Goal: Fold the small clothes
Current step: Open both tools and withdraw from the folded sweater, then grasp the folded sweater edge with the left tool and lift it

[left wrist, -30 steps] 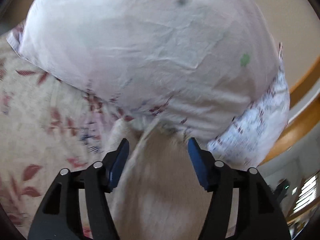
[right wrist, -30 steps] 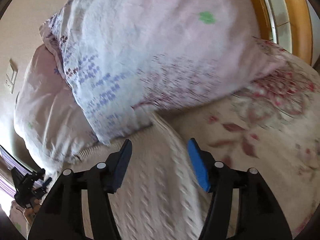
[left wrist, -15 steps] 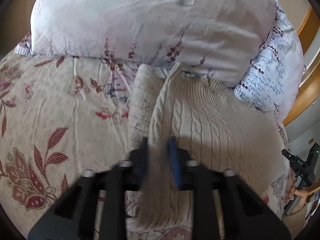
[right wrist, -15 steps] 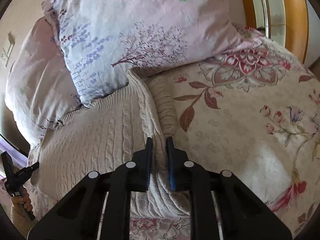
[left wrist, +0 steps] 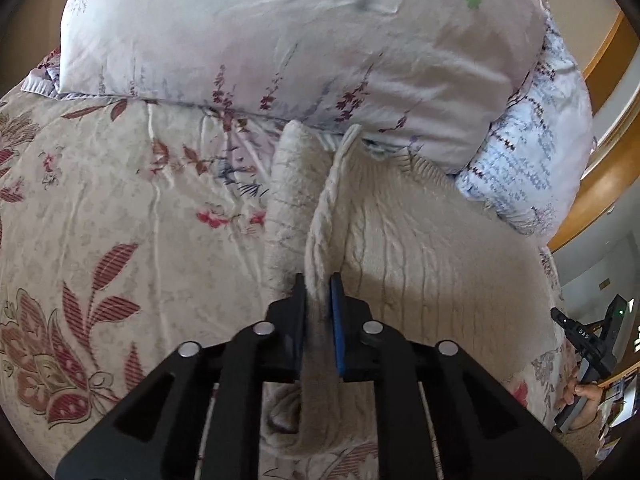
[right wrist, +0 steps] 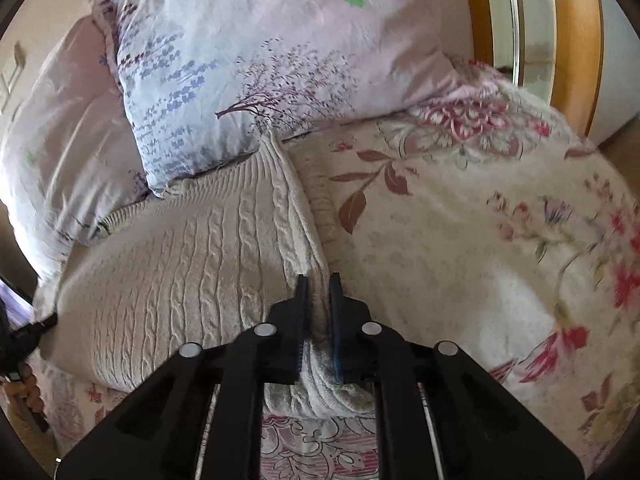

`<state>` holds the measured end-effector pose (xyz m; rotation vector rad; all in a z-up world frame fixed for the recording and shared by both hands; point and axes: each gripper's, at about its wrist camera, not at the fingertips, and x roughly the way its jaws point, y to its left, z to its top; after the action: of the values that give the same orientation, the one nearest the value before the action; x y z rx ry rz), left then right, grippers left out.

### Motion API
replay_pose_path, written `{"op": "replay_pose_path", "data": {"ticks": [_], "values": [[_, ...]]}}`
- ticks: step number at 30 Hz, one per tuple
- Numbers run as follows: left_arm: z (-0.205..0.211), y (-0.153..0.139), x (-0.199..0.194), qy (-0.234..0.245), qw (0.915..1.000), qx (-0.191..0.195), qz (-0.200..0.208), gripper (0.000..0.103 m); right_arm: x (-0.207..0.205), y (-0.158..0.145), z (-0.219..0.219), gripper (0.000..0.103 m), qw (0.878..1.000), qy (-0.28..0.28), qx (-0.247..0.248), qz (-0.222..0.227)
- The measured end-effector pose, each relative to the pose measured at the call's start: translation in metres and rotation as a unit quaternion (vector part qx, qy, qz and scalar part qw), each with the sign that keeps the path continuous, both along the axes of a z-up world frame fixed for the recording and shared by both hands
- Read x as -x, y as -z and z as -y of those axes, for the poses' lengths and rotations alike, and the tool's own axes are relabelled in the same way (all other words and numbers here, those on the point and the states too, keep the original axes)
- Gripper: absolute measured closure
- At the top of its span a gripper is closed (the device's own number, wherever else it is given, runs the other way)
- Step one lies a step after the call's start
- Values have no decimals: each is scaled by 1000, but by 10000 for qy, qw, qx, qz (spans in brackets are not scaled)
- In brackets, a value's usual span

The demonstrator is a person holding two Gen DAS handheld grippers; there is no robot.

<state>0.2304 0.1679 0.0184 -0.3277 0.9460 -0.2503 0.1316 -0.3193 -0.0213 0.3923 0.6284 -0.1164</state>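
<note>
Sweater [left wrist: 420, 248]: one, cream cable-knit. Left gripper [left wrist: 319, 286] and right gripper [right wrist: 319, 286] each pinch a side fold; two pillows [right wrist: 256, 60] behind.

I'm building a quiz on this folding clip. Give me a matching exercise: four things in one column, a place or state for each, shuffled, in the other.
Things:
1. cream cable-knit sweater
2. pale lilac floral pillow
3. left gripper
4. orange wooden bed frame

Places or states:
A. leans over the sweater's far end
B. spread on the floral bedspread
C. beyond the pillows
D. shut on the sweater's side edge

Pairs: 1-B, 2-A, 3-D, 4-C
</note>
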Motion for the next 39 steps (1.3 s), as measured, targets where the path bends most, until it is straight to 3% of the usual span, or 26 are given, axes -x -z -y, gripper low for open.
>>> {"op": "replay_pose_path", "data": {"ticks": [1,3,5,7,10,13,17,19,21,22,24,25,31,39], "values": [[-3,-3,1,-4,9999,136,76,75,1,-4,-2,81,10000,42,77,7],[-9,-9,1,-161,9992,295,230,41,6,-16,-7,59,9994,145,249,187],[-19,-13,-1,-373,9975,486,338,37,9,-26,-14,53,9986,19,262,466],[-26,-10,-8,-469,9960,739,194,37,3,-32,-23,52,9976,-337,94,595],[-27,-2,-24,-546,9946,885,-62,37,-13,-30,-38,52,9950,-810,-237,529],[-21,10,-37,-443,9931,1037,-319,37,-28,-24,-58,52,9935,-1055,-182,389],[-10,13,-43,-381,9926,1121,-266,36,-36,-17,-76,52,9908,-1304,-261,260],[-4,15,-45,-380,9918,1188,-270,37,-37,-14,-79,52,9903,-1339,-278,249],[3,18,-48,-341,9909,1248,-375,51,-38,-12,-81,52,9901,-1354,-297,240],[5,19,-47,-377,9903,1283,-384,52,-36,-12,-80,52,9900,-1354,-309,243],[9,23,-47,-385,9869,1476,-530,75,-36,-13,-80,52,9897,-1364,-346,247],[10,25,-48,-399,9842,1621,-595,78,-36,-13,-79,52,9895,-1371,-369,255],[17,3,-46,-575,9743,2132,-443,82,-29,-21,-75,52,9885,-1417,-376,376],[67,-47,-42,-151,9720,2345,-34,84,-22,-29,-65,52,9875,-1424,-422,533]]}}
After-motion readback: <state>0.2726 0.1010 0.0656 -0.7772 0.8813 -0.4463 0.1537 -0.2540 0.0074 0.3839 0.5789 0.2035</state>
